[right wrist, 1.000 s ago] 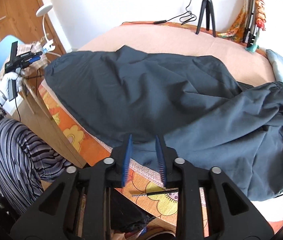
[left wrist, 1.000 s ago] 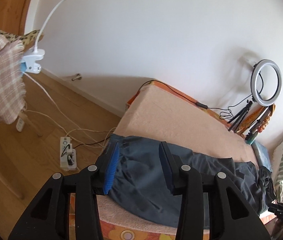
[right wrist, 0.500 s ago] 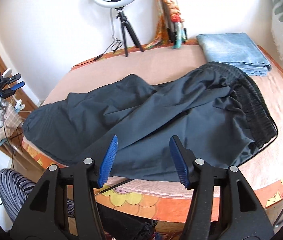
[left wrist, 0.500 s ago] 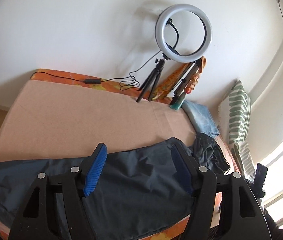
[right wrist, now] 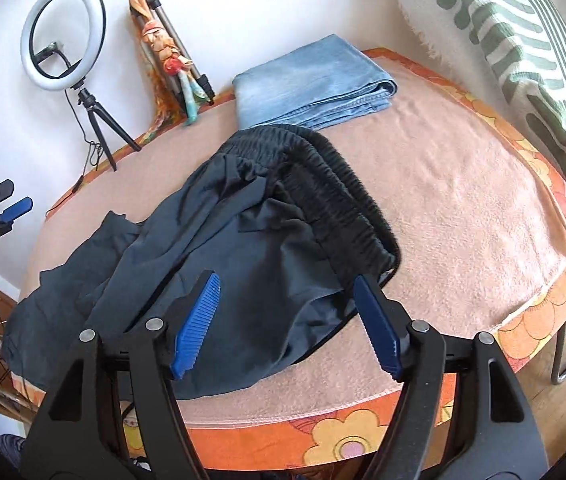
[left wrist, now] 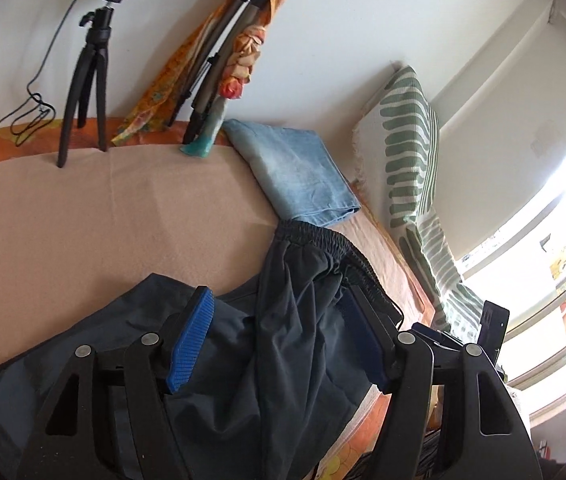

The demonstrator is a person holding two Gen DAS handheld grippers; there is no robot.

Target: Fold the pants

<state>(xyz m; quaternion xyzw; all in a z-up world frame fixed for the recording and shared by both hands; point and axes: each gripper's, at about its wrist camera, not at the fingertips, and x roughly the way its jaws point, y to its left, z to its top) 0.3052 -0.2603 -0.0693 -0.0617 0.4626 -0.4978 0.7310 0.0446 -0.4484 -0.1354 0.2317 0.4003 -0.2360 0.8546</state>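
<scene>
The dark pants [right wrist: 243,264] are lying rumpled on the bed [right wrist: 463,208], on its pink blanket. The gathered elastic waistband [right wrist: 339,196] is curling up and back toward the folded blue jeans [right wrist: 315,80] by the wall, while the legs are trailing off toward the other end of the bed and bunching over one another. Nothing is squared up, so the fold proper is not looking started; this is reading as the moment of coming in at the waist end to take a fresh hold.

The right tongs [right wrist: 287,320] are hovering over the near side of the hip area with jaws that have just been opening, now standing wide. Cloth is showing between the blue pads [right wrist: 195,328], but they are not pressing on it and nothing is being held. The left tongs [left wrist: 279,340] are also standing wide apart after having just been opening, pointing down at a ridge of fabric that is running up toward the waistband [left wrist: 315,240]; their pads [left wrist: 191,344] are clear of the cloth as well, as far as the wrist view is showing.

The next move is probably calling for each pair of tongs to be lowering onto the waistband, one near each end, and pinching through both layers. Then the waist needs pulling taut and flat so the legs can be laid one on the other. The fabric is looking thin and slippery, so a shallow pinch may be catching only the top layer.
</scene>
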